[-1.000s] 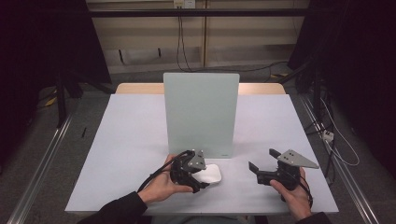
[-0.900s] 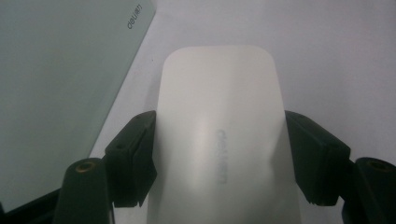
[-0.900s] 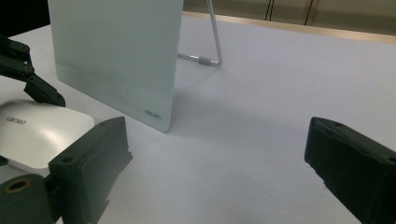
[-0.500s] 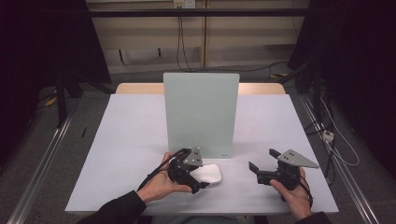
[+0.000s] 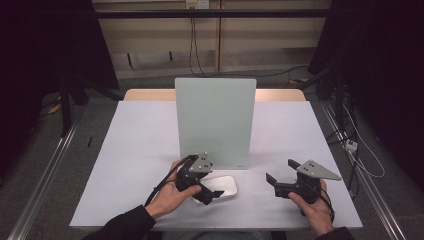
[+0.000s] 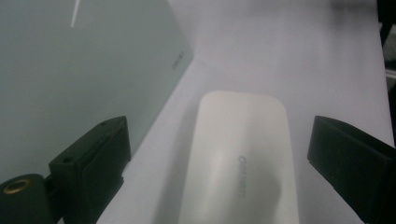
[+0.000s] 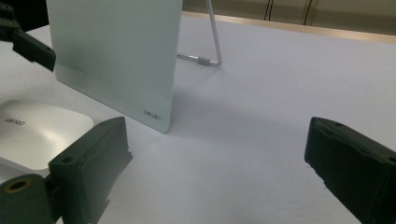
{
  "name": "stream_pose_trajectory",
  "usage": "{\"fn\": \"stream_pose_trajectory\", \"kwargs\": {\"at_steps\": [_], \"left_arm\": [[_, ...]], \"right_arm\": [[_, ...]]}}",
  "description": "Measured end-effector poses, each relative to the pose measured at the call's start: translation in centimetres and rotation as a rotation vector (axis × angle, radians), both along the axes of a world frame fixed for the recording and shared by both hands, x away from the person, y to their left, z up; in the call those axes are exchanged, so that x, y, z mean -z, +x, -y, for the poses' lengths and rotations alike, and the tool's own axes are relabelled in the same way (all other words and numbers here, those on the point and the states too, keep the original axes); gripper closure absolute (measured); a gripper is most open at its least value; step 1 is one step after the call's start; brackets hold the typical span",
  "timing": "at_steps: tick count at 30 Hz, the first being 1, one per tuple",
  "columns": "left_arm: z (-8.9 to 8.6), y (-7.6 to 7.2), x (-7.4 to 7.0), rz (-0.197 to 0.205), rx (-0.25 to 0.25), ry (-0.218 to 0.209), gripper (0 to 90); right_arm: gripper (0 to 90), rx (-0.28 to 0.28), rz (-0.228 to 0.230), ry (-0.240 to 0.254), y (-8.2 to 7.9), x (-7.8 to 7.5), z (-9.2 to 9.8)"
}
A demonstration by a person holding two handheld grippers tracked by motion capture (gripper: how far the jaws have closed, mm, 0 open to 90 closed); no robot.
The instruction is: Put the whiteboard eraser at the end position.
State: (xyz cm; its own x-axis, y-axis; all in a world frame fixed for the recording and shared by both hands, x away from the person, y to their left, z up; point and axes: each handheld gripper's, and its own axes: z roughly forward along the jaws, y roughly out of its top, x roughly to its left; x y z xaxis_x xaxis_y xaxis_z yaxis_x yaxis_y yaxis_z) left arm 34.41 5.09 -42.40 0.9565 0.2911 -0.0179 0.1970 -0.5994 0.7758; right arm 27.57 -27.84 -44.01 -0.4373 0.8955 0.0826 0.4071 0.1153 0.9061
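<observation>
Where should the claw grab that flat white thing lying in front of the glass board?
Probably across its two long sides. The white device lies flat on the table, low and rounded, so its narrow width fits between the jaws. The left claw has just been opening and straddles it without touching. Come in level along its length, away from the board.

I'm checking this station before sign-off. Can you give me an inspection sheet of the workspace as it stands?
Surface: pale table, bare apart from the items below.
Job's things: white mouse-like device lies flat before the upright frosted board on its wire stand.
Clutter: nothing seen.
Grippers: left hand-held gripper has just been opening, jaws astride the device without touching; right hand-held gripper open, nothing between its jaws.
Cables: gripper cable; more on the floor.
Surroundings: dark curtains, metal rails.
</observation>
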Motion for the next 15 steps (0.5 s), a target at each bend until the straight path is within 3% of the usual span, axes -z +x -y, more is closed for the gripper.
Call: {"fn": "stream_pose_trajectory", "kwargs": {"at_steps": [3,9,15], "left_arm": [[-0.5,0.2,-0.5,0.023,-0.039,-0.024,6.1],[-1.4,0.7,-0.9,0.018,-0.113,-0.084,6.0],[-2.5,0.7,-1.5,0.034,-0.145,-0.112,5.5]], "right_arm": [[6.2,-0.001,-0.002,0.001,0.0,0.0,0.0],[6.2,0.0,-0.004,-0.003,0.0,0.0,0.0],[6.3,-0.001,-0.004,-0.003,0.0,0.0,-0.1]]}}
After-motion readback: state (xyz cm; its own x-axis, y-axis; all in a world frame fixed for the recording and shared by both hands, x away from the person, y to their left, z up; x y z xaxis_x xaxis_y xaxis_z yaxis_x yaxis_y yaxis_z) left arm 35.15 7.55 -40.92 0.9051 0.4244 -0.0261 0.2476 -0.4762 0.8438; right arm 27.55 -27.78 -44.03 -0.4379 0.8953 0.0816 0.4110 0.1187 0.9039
